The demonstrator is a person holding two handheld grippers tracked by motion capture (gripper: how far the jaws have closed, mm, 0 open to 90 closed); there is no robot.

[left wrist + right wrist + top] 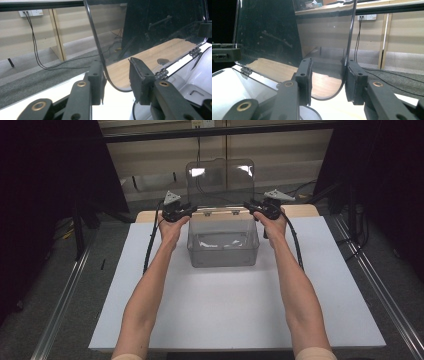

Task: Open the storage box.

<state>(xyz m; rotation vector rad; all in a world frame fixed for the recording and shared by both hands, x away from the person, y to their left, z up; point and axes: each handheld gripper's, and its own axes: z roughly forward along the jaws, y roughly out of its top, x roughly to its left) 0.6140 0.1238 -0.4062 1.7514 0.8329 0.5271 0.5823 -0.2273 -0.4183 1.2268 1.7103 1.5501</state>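
**Fingers (96,77) standing slack about the raised lid: release step in hand**

Fingers of the left gripper (192,209) and the right gripper (248,206) are being held parted, released rather than clamped. Each pair is straddling a lower side edge of the lid (220,182). In both gripper views the edge is lying against one pad while a gap is being left at the other.

The lid is being kept upright at the back of the clear box (222,245), which is sitting toward the far end of the white board (225,315).

The opening step is being judged as finishing, with the lid being let go. For the next move, both grippers are being expected to back straight off sideways, so that the lid is not being dragged shut.

Count being recorded: one box, one lid, two hinges (207,213), two grippers, four fingers.
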